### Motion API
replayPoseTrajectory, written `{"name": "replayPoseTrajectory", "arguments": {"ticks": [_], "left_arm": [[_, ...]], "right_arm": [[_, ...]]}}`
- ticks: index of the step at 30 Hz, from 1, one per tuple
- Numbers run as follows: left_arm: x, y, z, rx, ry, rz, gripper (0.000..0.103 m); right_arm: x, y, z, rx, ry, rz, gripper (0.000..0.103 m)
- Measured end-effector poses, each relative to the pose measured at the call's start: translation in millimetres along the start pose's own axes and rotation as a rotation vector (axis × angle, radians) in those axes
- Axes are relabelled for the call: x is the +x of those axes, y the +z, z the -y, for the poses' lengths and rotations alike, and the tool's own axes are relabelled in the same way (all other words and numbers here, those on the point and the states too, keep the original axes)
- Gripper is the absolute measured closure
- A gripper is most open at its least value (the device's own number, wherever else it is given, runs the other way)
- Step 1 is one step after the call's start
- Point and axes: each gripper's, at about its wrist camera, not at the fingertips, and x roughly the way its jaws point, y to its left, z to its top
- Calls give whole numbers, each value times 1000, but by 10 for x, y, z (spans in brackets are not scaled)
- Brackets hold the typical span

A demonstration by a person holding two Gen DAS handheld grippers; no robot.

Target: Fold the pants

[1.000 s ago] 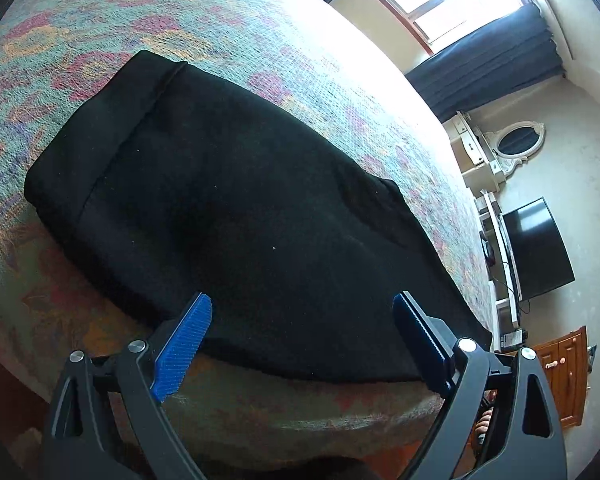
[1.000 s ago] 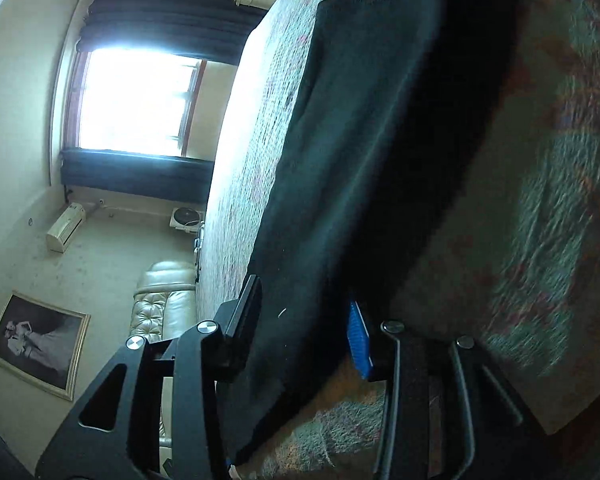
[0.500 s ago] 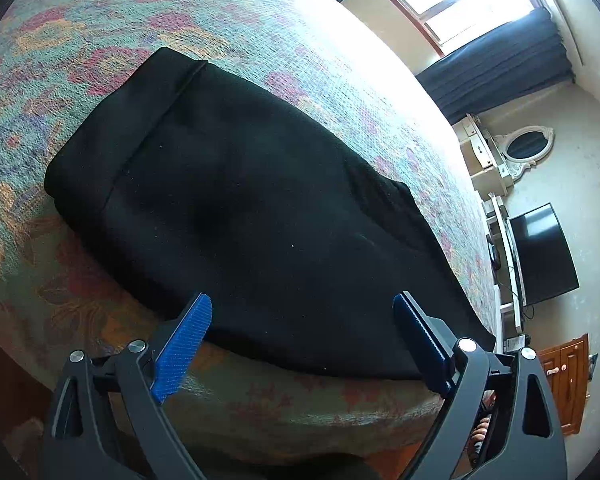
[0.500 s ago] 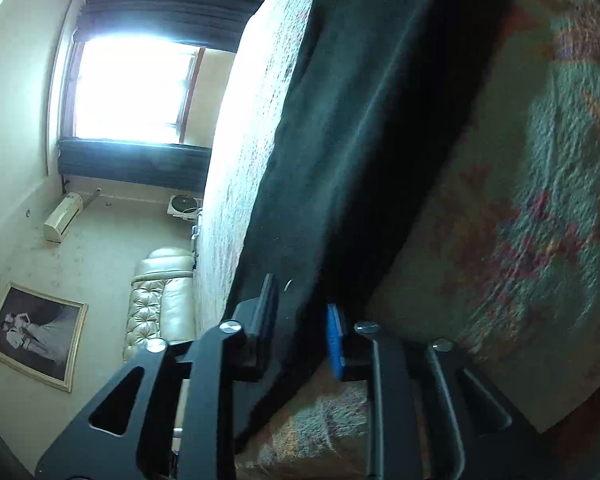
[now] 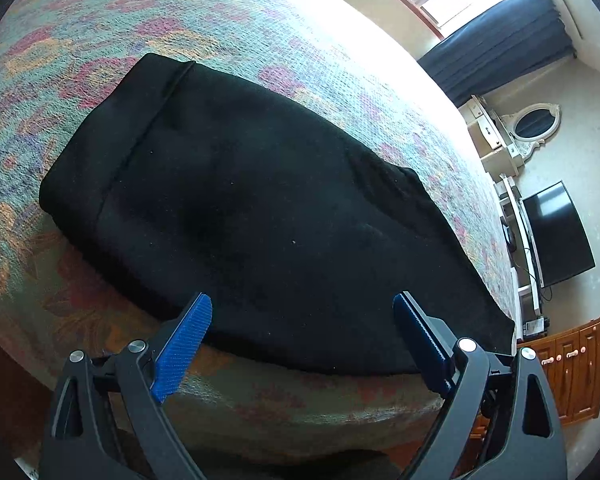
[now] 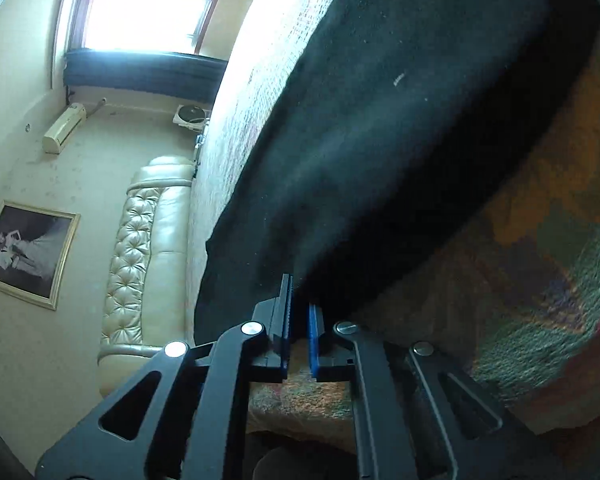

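right claw: the right gripper is pinching shut on the near edge of the black knitted pants; its blue-padded jaws have just been closing, and dark cloth is sitting between them where they meet.
left claw: the left gripper is hanging wide open, empty, just above the pants' near edge, its blue pads touching nothing.
pants: the black knitted pants are lying flat as one long dark panel on the pink-and-green floral woven bedspread, along the bed's near edge, with a hem band towards the left end and the right end reaching towards the bed's right corner.
done so far: judging from the single tidy panel, the legs are looking already laid one over the other lengthwise.
left to do: the end-to-end folding is looking not yet done; the pinched end probably needs carrying across to the other end, likely with the left claw taking a grip too.
risk: the thin pinch may be slipping off the soft cloth.
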Motion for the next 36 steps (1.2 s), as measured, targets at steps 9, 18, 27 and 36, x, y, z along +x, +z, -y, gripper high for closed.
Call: {"name": "replayPoseTrajectory", "arguments": {"ticks": [9,18,27,36], "left_arm": [[-38,36,-60,28,21,-24,12],[-25,51,-152,-7,0,-34,12],[-16,89,-185,0,3,-47,12],[-136,116,-111,16,-20,16,12]], "right_arm": [[55,-34,-2,20,31,-3,93],[243,-117,-99,-58,5,-127,97],[16,-158,-36,-8,119,-172,58],[-1586,884,30,-115,71,165,37]]}}
